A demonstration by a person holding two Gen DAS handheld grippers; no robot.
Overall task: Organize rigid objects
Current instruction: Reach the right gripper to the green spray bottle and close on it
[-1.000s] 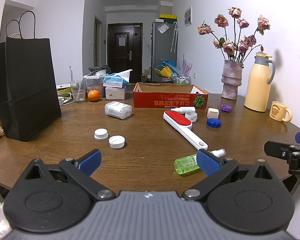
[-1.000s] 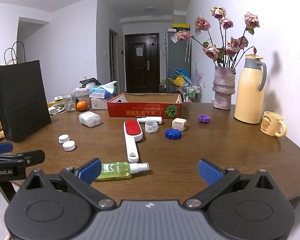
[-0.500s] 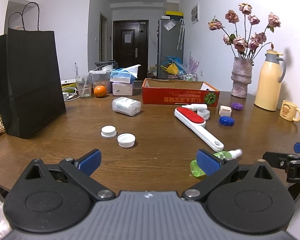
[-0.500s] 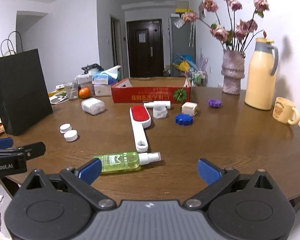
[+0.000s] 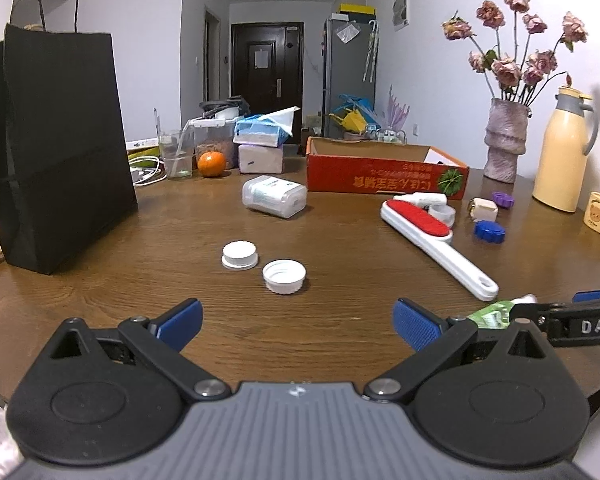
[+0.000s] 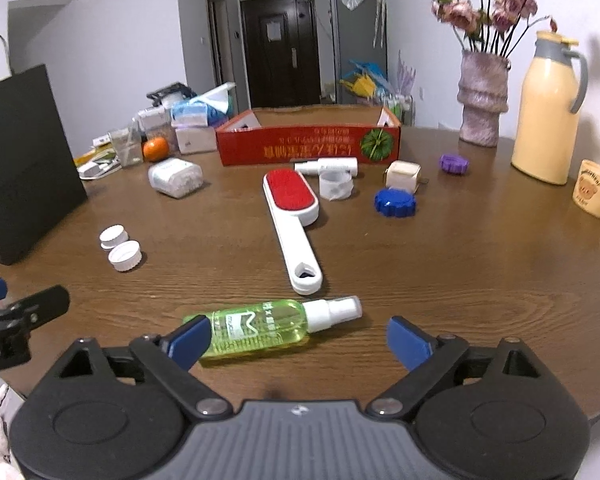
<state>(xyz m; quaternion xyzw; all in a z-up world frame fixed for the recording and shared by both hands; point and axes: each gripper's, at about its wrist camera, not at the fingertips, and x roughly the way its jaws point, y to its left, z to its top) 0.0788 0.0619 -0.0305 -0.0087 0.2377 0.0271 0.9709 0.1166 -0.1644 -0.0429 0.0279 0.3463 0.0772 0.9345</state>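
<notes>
A green spray bottle (image 6: 260, 326) lies on its side near the front of the brown table (image 6: 480, 264). My right gripper (image 6: 298, 338) hangs just over it, jaws closing but still wide; the pads do not press the bottle. My left gripper (image 5: 298, 320) is open over bare wood, short of two white caps (image 5: 240, 255) (image 5: 284, 276). A white lint brush with a red pad (image 6: 292, 216) lies beyond the bottle. The red cardboard box (image 6: 308, 140) stands at the back. The bottle (image 5: 490, 314) shows at the left wrist view's right edge, beside the right gripper's finger (image 5: 580, 320).
A black paper bag (image 5: 56, 140) stands at the left. A blue lid (image 6: 394, 202), purple lid (image 6: 454, 163), white cube (image 6: 404, 174), small white spray bottle (image 6: 328, 166), clear cup (image 6: 336, 184) and plastic container (image 6: 176, 178) lie mid-table. Vase (image 6: 482, 100), yellow thermos (image 6: 546, 108) and mug (image 6: 594, 192) stand at right.
Both grippers have moved forward and down toward the table. The green bottle now lies right under my right gripper's left finger, and the right jaws have narrowed a little.
</notes>
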